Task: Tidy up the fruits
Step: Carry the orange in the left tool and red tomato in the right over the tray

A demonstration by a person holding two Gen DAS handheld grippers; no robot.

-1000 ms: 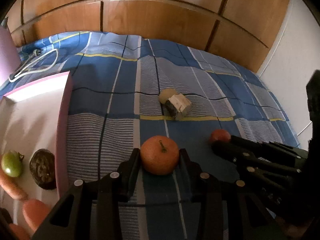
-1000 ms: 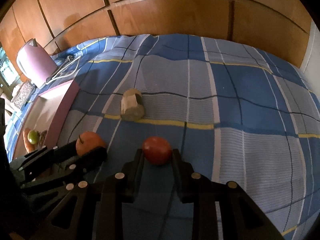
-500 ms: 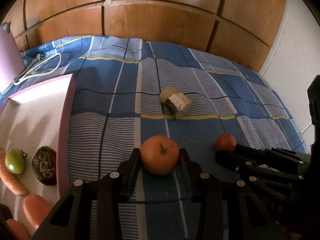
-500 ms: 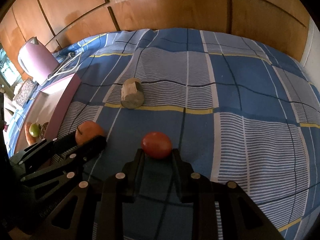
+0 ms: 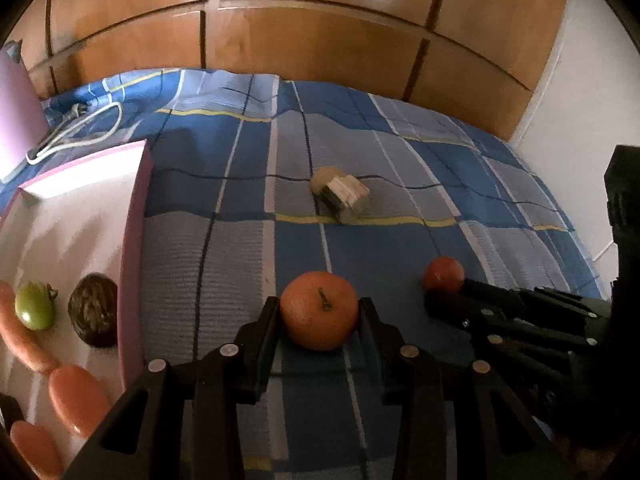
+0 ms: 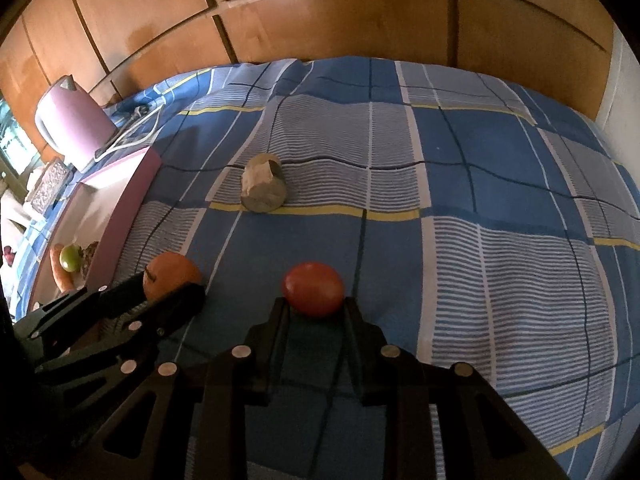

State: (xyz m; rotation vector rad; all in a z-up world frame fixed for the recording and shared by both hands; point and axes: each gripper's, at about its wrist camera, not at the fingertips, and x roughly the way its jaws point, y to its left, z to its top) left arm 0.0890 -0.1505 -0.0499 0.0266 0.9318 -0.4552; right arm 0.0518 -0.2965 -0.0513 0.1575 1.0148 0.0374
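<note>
My left gripper (image 5: 319, 312) is shut on an orange (image 5: 319, 309) and holds it above the blue checked cloth; the orange also shows in the right wrist view (image 6: 171, 275). My right gripper (image 6: 313, 305) is shut on a red tomato (image 6: 313, 288), also in the left wrist view (image 5: 444, 274). A pink-rimmed white tray (image 5: 134, 240) lies to the left, holding a green tomato (image 5: 35, 306), a dark round fruit (image 5: 93, 315) and carrots (image 5: 76, 398). A pale cut vegetable piece (image 5: 342, 196) lies further back on the cloth.
A pink kettle (image 6: 70, 124) with a white cord (image 5: 80, 130) stands at the far left behind the tray. Wooden panels (image 5: 320, 40) close off the back. A white wall (image 5: 580, 100) stands on the right.
Both grippers have risen and drawn back slightly with their fruits held. The tray and its contents have shifted right in the left wrist view.
</note>
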